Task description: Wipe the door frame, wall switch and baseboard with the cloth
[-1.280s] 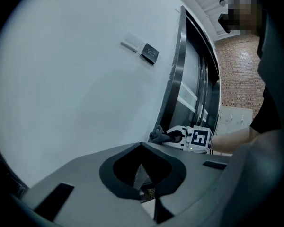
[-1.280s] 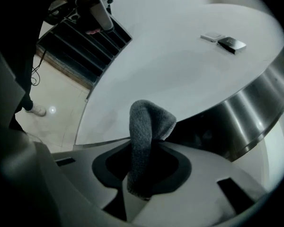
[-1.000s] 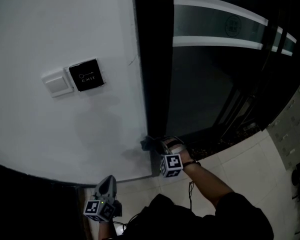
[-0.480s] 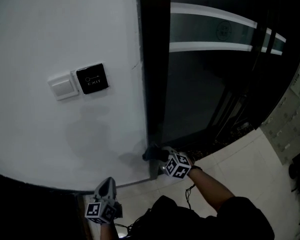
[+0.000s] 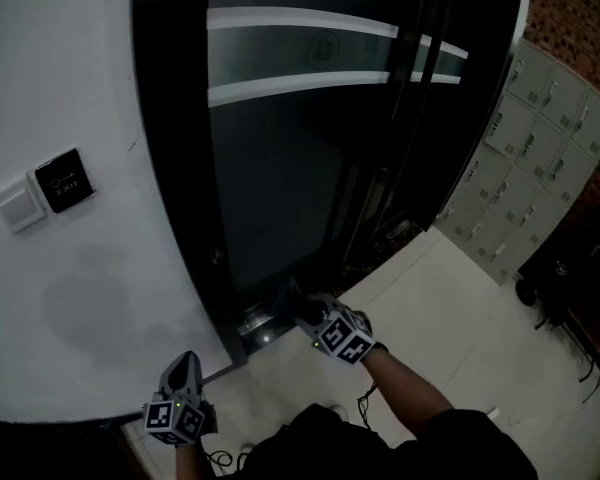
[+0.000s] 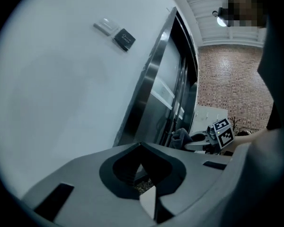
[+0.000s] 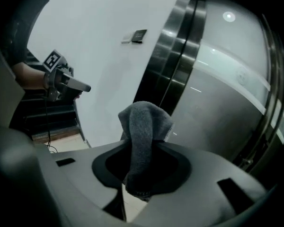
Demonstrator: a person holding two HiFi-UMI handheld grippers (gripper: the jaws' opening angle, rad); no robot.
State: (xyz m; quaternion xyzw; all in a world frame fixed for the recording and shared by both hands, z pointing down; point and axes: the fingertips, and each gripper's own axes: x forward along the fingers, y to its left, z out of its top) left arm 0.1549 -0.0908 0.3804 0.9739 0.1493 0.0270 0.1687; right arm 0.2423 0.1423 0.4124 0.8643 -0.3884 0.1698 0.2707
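Pale floor tiles [image 5: 450,298] run up to the dark door frame [image 5: 175,148]. Nearest, left of the frame's foot, the left gripper [image 5: 184,366] hangs with its jaws pressed together on nothing. Just right of the frame's foot, the right gripper [image 5: 302,308] pinches the grey cloth [image 7: 143,136]. Higher, left of the frame, the wall switch [image 5: 18,208] sits on the white wall [image 5: 70,78]. Lockers [image 5: 520,168] stand well to the frame's right.

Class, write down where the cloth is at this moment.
The cloth is clamped in the right tongs, low in the head view's centre, at the foot of the door just right of the door frame.
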